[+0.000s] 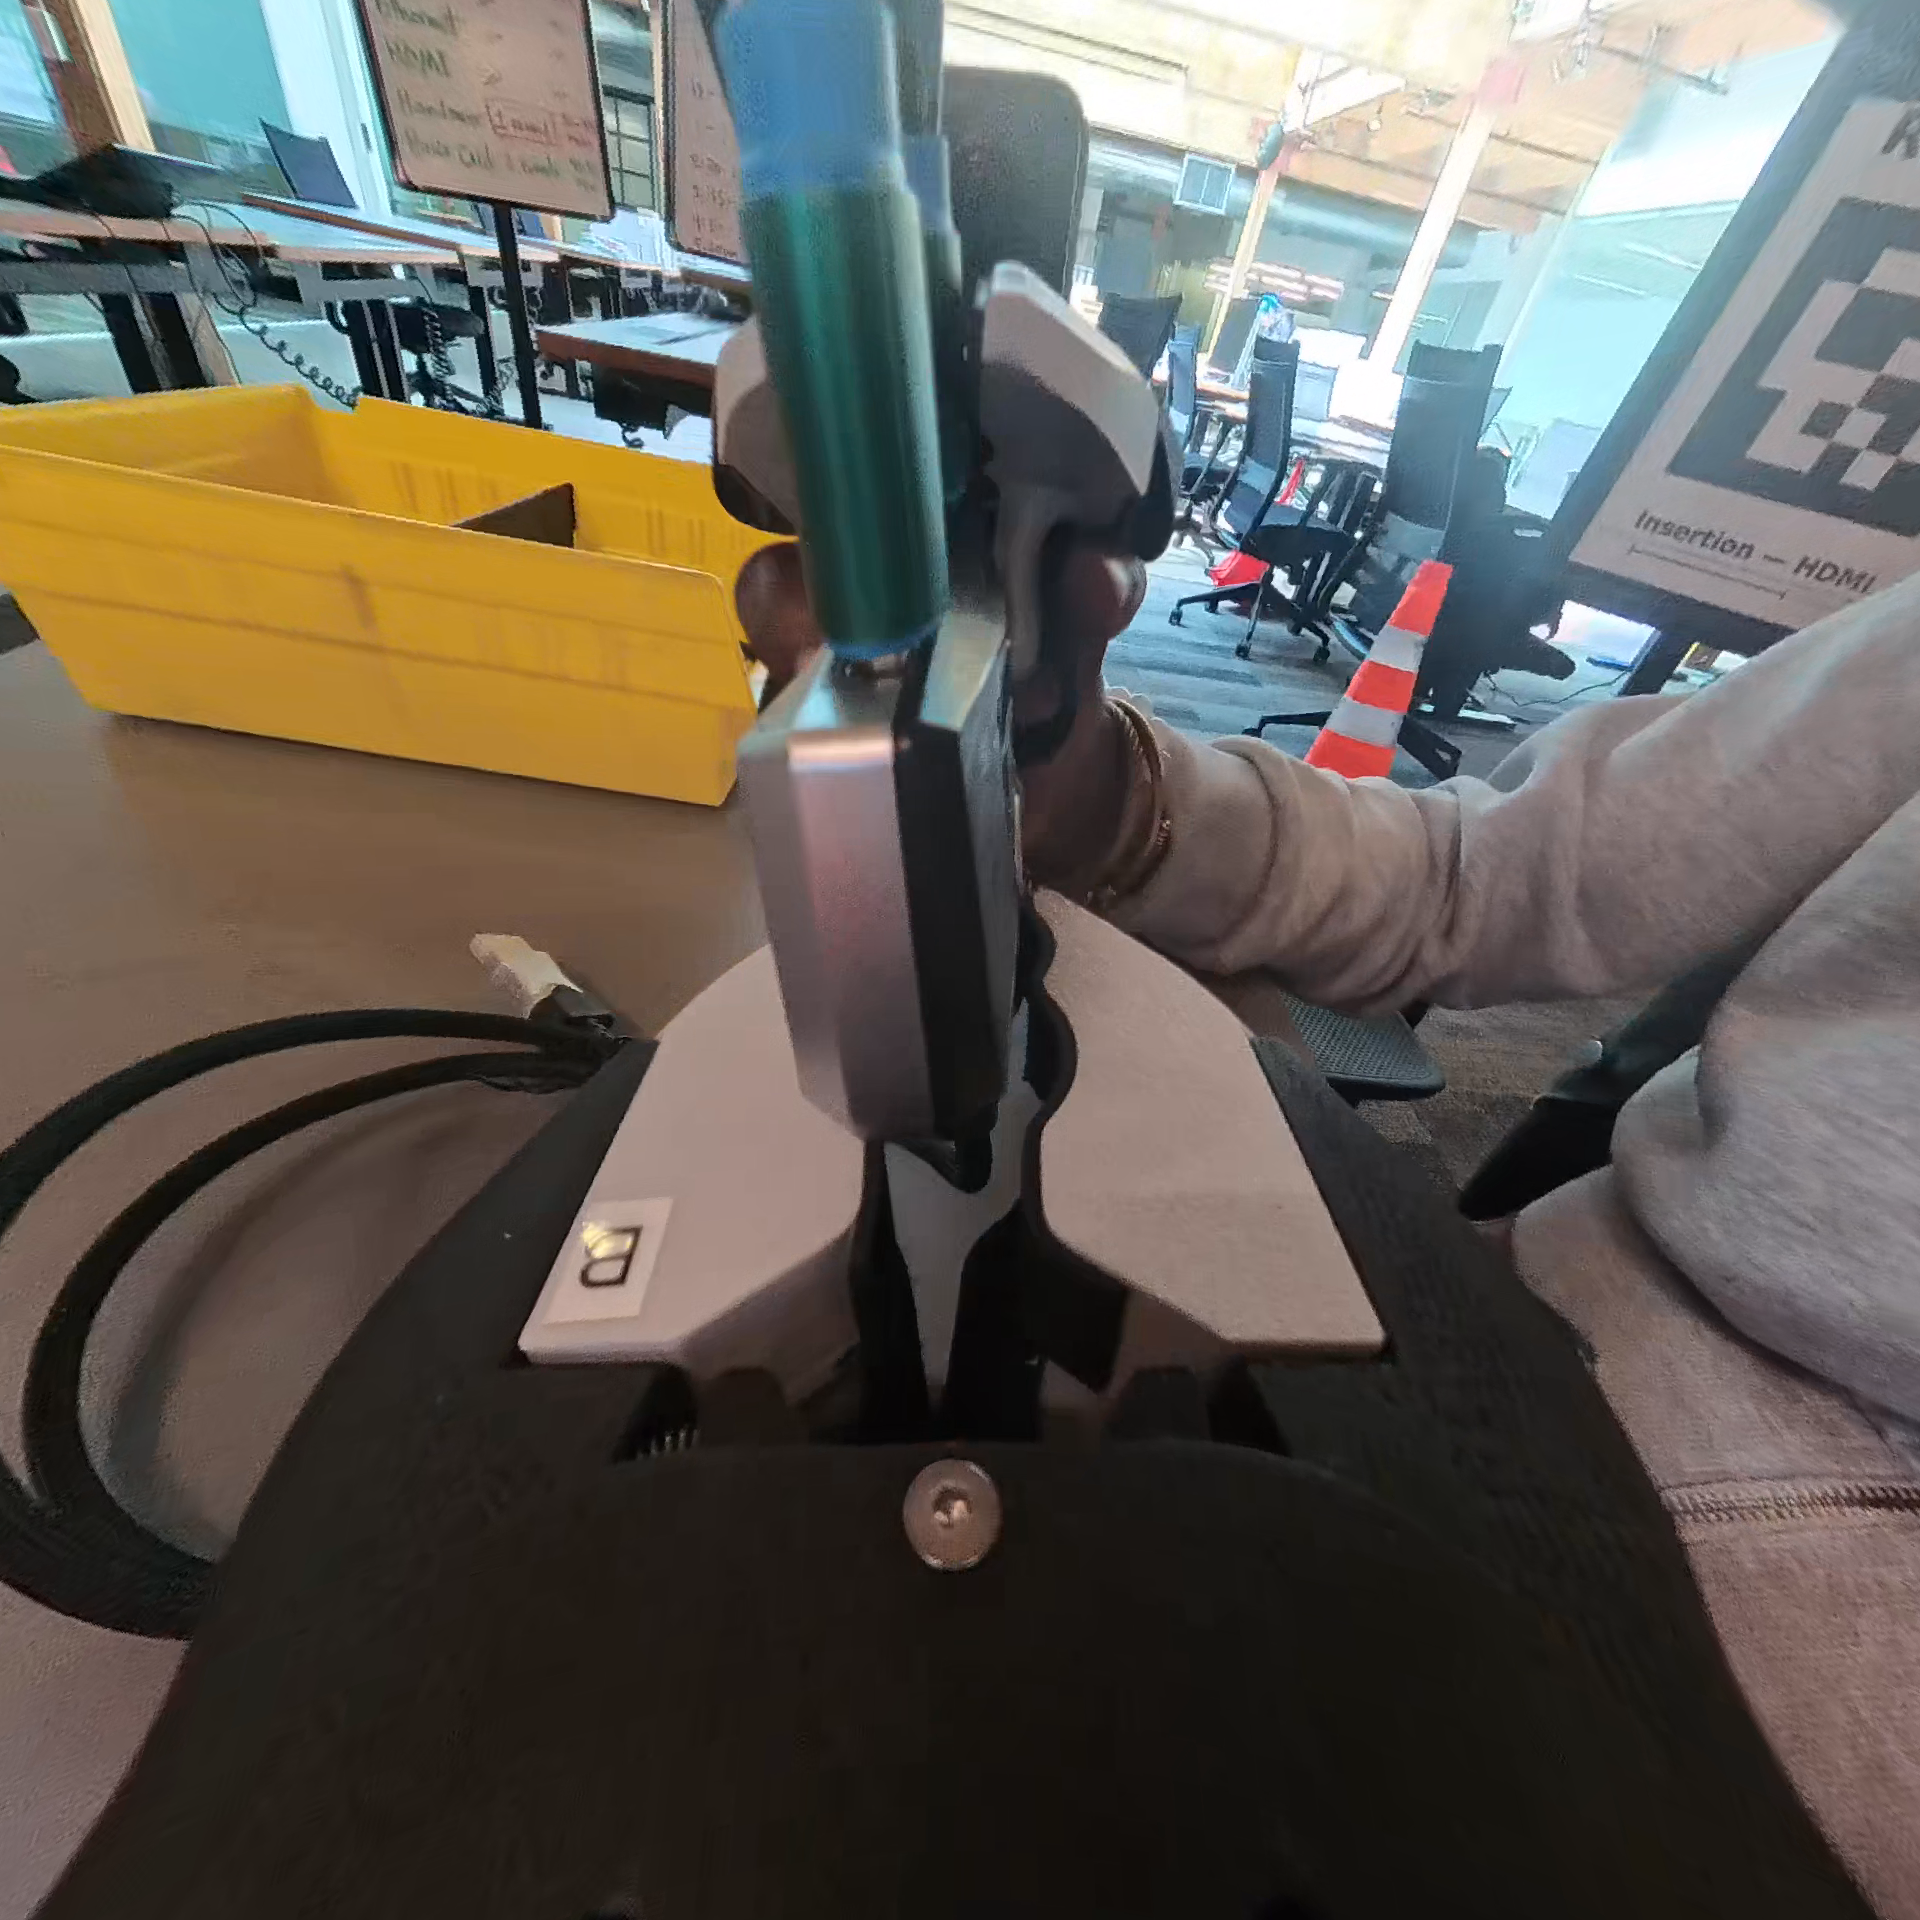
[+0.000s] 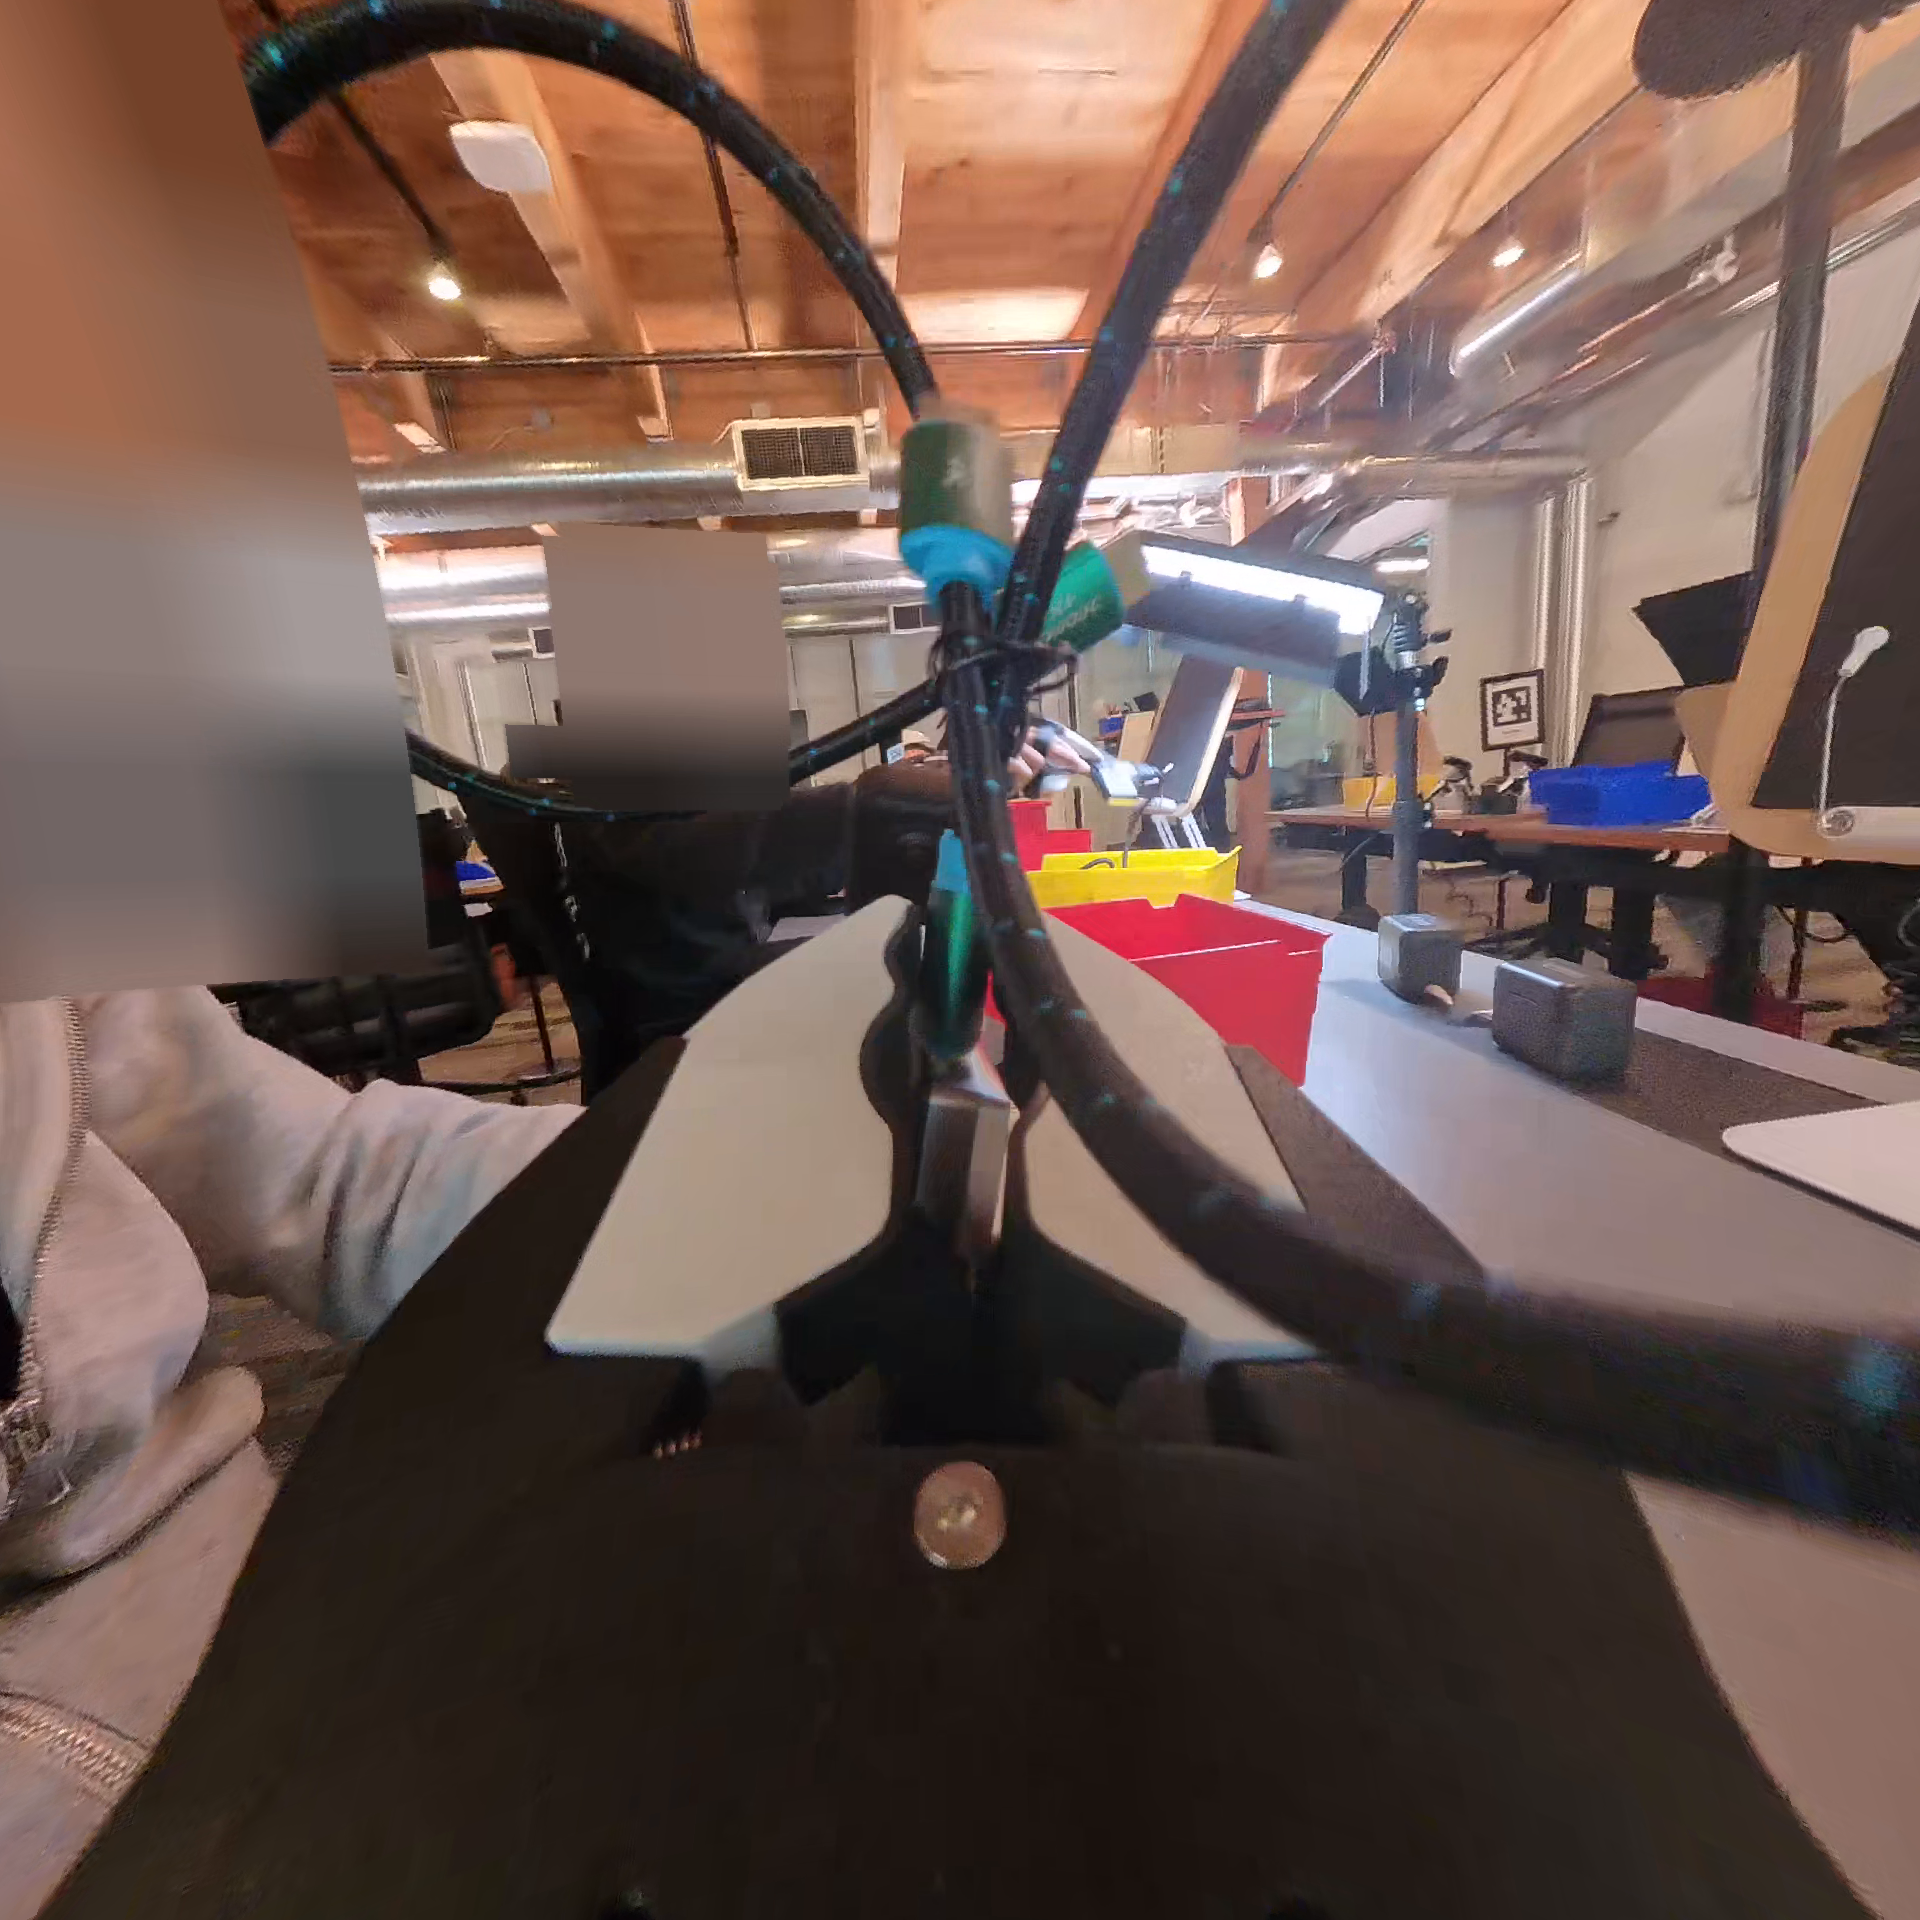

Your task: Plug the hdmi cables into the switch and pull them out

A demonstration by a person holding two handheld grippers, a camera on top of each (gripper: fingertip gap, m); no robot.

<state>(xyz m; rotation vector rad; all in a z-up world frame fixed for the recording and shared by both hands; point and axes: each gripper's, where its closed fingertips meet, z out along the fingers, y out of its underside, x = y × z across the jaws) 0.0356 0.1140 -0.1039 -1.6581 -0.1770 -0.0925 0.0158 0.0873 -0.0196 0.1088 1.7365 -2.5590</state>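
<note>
My left gripper [image 1: 914, 997] is shut on the HDMI switch [image 1: 842, 894], a silver and black slab held upright above the table. A green HDMI plug [image 1: 847, 416] sits in the switch's top end. My right gripper [image 1: 904, 416] is shut on that plug, with a hand behind it. In the right wrist view the right gripper [image 2: 966, 935] holds the green plug [image 2: 951, 956], with a silver edge [image 2: 961, 1143] between its fingers. Black braided cables [image 2: 1049, 997] loop overhead, with two more green plugs [image 2: 951, 478] bundled together.
A yellow bin [image 1: 364, 582] stands at the back left of the brown table [image 1: 312, 883]. Another black cable [image 1: 208, 1091] with a white-wrapped plug [image 1: 509, 961] lies at left. A red bin [image 2: 1216, 966], grey blocks [image 2: 1558, 1013] and a white pad [image 2: 1849, 1153] are at right. A sign board [image 1: 1818, 364] stands far right.
</note>
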